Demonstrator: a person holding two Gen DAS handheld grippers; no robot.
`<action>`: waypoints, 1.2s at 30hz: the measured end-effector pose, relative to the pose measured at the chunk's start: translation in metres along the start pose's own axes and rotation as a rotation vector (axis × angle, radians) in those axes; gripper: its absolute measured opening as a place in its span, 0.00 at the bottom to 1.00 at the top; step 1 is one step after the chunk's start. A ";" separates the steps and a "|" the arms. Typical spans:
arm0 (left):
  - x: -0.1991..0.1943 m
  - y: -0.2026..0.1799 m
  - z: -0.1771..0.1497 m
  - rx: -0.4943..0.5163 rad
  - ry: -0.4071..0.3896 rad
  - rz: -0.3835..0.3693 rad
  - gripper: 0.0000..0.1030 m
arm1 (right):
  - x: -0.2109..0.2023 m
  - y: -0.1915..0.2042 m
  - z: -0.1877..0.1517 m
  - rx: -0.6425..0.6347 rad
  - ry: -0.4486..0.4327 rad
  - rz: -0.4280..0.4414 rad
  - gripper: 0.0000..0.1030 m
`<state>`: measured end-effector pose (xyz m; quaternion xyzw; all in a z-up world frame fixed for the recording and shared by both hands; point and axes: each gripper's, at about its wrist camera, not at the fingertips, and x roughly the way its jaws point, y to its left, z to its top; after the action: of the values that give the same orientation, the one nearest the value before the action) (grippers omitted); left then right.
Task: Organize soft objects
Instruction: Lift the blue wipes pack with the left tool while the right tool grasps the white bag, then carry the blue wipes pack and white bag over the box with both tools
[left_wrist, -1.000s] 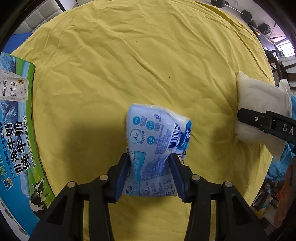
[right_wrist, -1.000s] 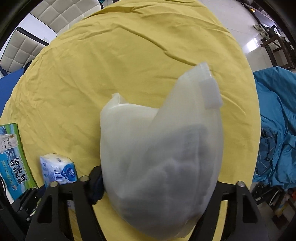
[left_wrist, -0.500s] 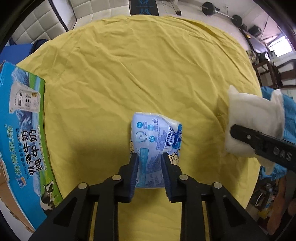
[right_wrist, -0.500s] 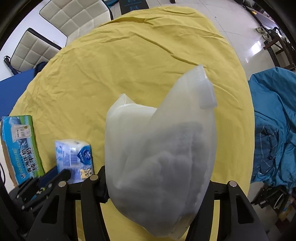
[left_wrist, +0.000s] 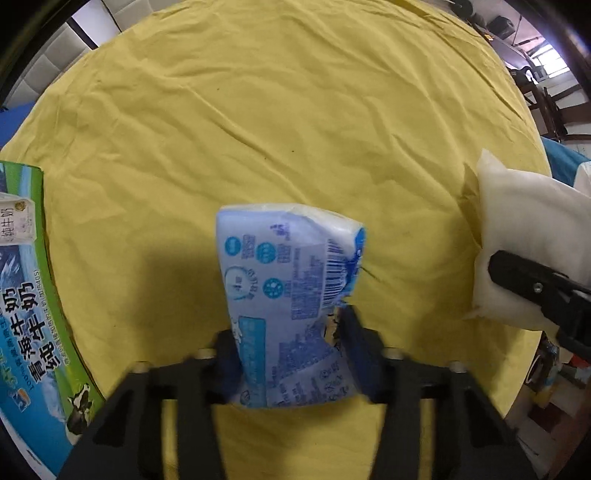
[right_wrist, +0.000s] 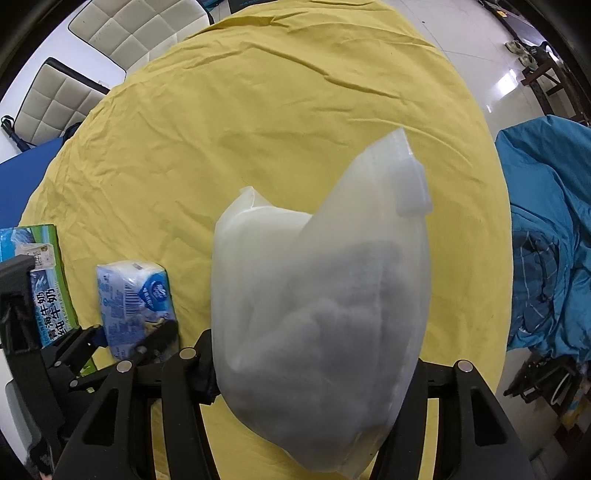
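Left gripper (left_wrist: 291, 336), jaws pinching a blue-white tissue pack (left_wrist: 290, 291) above the yellow-covered surface (left_wrist: 295, 129). Right gripper (right_wrist: 317, 369), jaws clamping a translucent zip bag (right_wrist: 325, 295). Milk carton box (left_wrist: 26, 295) lies at 9 o'clock.

The milk carton box (left_wrist: 26, 314) at the left edge of the left wrist view carries large white Chinese characters reading 青海纯牛奶, with a small line beneath that includes "100%"; the rest of that line is too small to read. A small carton pictured on the box shows 纯牛奶. The tissue pack (left_wrist: 291, 291) bears a barcode, round blue icons and blocks of fine blue print, all too small to read. In the right wrist view the same pack (right_wrist: 135, 299) shows a blue round logo, illegible.
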<state>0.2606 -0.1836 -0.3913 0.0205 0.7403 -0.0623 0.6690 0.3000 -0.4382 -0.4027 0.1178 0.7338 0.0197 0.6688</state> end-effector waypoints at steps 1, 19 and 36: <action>-0.004 -0.006 -0.001 0.002 -0.008 0.006 0.33 | 0.001 0.002 0.000 -0.001 -0.002 -0.001 0.58; -0.149 0.051 -0.062 -0.097 -0.254 -0.062 0.33 | -0.069 0.079 -0.059 -0.073 -0.108 0.148 0.58; -0.199 0.286 -0.136 -0.279 -0.348 -0.088 0.34 | -0.078 0.343 -0.154 -0.270 -0.063 0.355 0.58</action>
<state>0.1791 0.1266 -0.1990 -0.1159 0.6156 0.0090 0.7795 0.2045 -0.1003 -0.2460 0.1548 0.6712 0.2315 0.6870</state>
